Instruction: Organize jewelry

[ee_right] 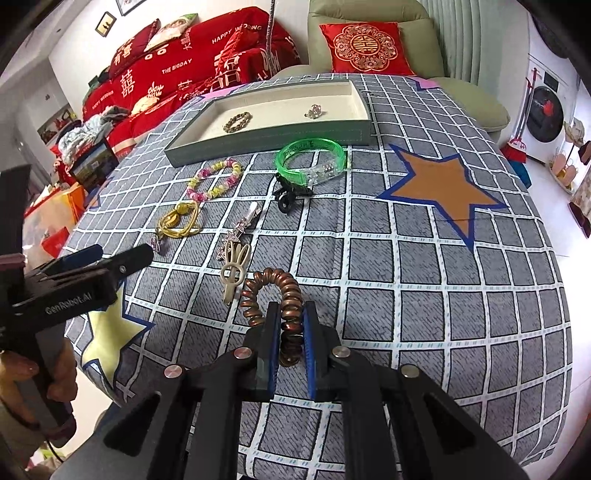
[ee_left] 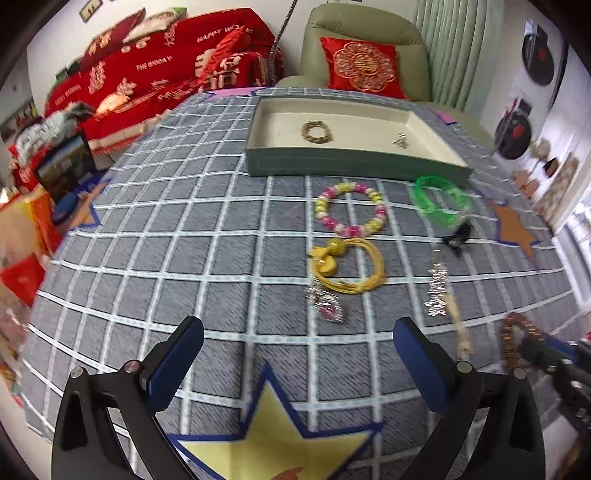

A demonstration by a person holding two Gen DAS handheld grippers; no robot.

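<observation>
My right gripper (ee_right: 290,312) is shut on a copper spiral hair tie (ee_right: 271,280), its loop sticking out past the pads just above the checked cloth. My left gripper (ee_left: 299,354) stands open with nothing between its fingers, low over the cloth near a yellow star. Ahead of it lie a pink charm (ee_left: 327,306), a yellow cord bracelet (ee_left: 347,266), a pink-and-yellow bead bracelet (ee_left: 351,210), a green bangle (ee_left: 439,201), a black claw clip (ee_left: 458,236) and a silver star clip (ee_left: 437,291). The green tray (ee_left: 354,164) at the back holds a brown bead bracelet (ee_left: 316,131) and a small silver piece (ee_left: 400,140).
A beige hair clip (ee_right: 232,273) lies just left of the held coil. A hand (ee_right: 22,373) holds the left gripper's handle at the table's left edge. A red-covered sofa (ee_right: 192,55) and a green armchair (ee_right: 369,22) stand behind the table. An orange star (ee_right: 439,188) marks the cloth's right side.
</observation>
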